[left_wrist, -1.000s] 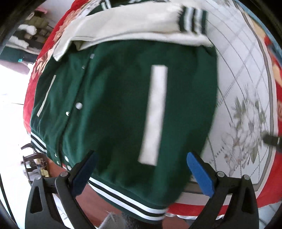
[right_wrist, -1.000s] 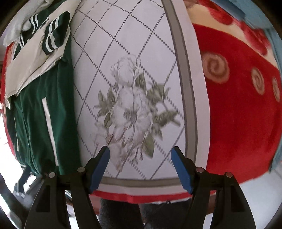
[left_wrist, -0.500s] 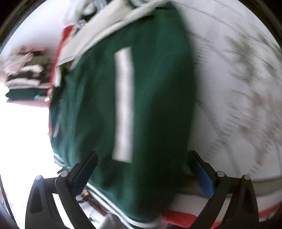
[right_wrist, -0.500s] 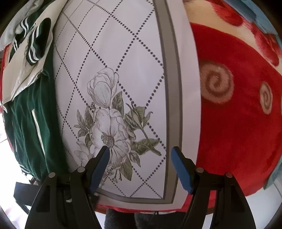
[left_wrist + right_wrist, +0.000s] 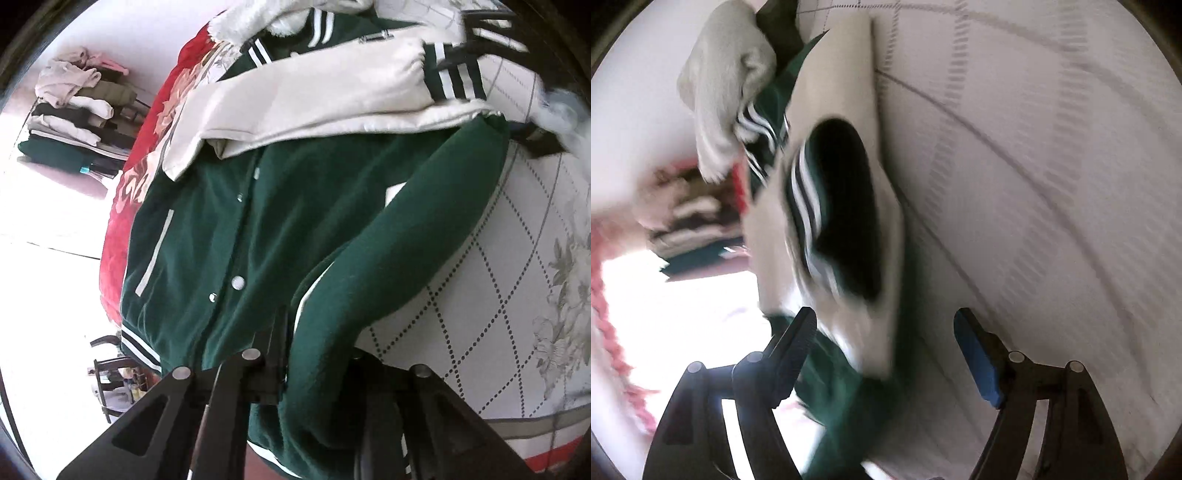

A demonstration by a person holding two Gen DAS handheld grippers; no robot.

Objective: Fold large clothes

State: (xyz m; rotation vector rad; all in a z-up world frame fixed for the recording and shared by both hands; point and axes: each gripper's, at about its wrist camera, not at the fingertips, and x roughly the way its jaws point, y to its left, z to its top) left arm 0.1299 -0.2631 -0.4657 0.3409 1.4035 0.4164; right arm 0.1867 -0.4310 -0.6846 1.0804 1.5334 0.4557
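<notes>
Folding step, left wrist view: the left gripper (image 5: pixel 314 354) has just closed its jaws on the hem-side edge of the green jacket (image 5: pixel 229 229), and a thick roll of green cloth rises out of the pinch.
Jacket's place: it lies front up on the white flowered sheet (image 5: pixel 517 280), over a red blanket (image 5: pixel 122 236), with its cream sleeve (image 5: pixel 314 99) folded across the chest.
Background: a pile of folded clothes (image 5: pixel 74 110) sits well apart, off the bed.
Right wrist view: blurred; the right gripper (image 5: pixel 886 350) stands with jaws wide, nothing pressed between them, though green cloth and cream sleeve show in the gap.
Cuff: the striped cuff (image 5: pixel 827 214) lies just ahead of the right fingers.
Step in hand, as I judge it: one hand has its corner, the other is coming in for the sleeve-side edge.
Next move calls for: the right jaws to close on the same side's upper edge, so both hands can carry that side over together without the sleeve slipping out.
</notes>
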